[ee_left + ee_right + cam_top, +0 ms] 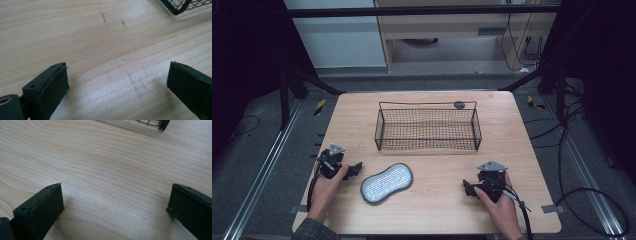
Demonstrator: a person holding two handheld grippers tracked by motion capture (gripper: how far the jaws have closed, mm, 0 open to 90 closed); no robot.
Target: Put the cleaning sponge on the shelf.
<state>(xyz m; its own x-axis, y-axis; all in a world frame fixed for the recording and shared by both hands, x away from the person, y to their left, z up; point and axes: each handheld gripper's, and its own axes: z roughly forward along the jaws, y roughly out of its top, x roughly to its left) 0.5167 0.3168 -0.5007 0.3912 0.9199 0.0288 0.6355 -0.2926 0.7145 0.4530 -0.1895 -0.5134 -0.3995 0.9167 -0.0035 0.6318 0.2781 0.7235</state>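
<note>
Resting both claws spread and empty on the desk (437,210), I judge the left claw (354,170) nearer the grey pad (387,182), probably a sponge, lying just right, long axis slanting toward the basket (427,129).

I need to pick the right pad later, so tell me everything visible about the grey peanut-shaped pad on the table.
The grey peanut-shaped pad lies flat on the light wooden table, slanted, its lower end toward the near left. It has a dark rim around a paler, finely speckled face and a slight waist. It sits nearer than the black wire basket, with nothing touching it but the table.
</note>
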